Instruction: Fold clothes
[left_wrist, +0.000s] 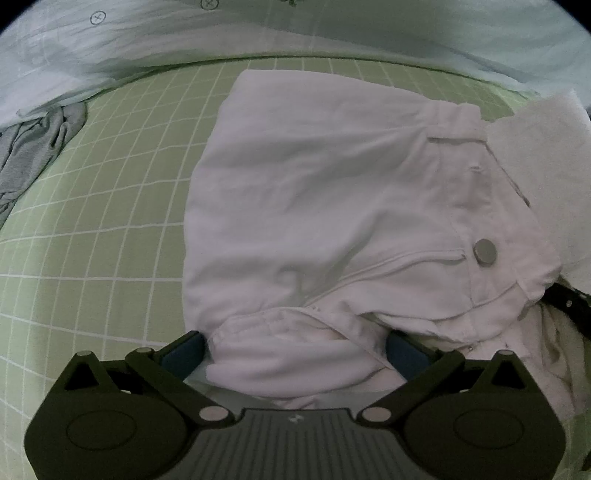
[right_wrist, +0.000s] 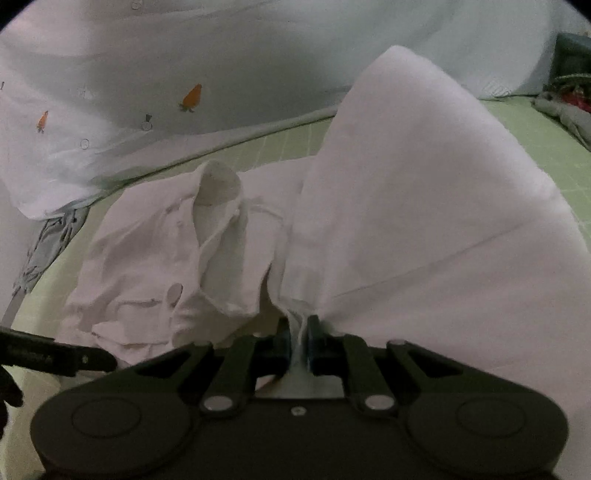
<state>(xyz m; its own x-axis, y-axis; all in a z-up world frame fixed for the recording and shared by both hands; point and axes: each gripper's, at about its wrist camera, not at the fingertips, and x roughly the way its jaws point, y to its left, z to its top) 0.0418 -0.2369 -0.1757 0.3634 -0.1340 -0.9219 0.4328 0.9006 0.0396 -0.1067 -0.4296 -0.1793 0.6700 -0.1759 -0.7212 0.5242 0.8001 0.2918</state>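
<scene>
White trousers (left_wrist: 314, 206) lie on the green checked sheet (left_wrist: 110, 221), waistband with a metal button (left_wrist: 485, 252) to the right. My left gripper (left_wrist: 295, 350) is open, its jaws wide apart on either side of a bunched fold of the trousers at the near edge. My right gripper (right_wrist: 298, 339) is shut on a raised leg of the white trousers (right_wrist: 424, 221), which drapes up and to the right. The waistband part (right_wrist: 177, 266) lies flat to its left. The left gripper's finger shows at the right wrist view's left edge (right_wrist: 55, 356).
A pale quilt with small prints (left_wrist: 147, 44) lies bunched along the far side, also in the right wrist view (right_wrist: 147, 92). A grey garment (left_wrist: 33, 155) lies crumpled at the left. A dark cluttered object (right_wrist: 572, 74) sits at the far right.
</scene>
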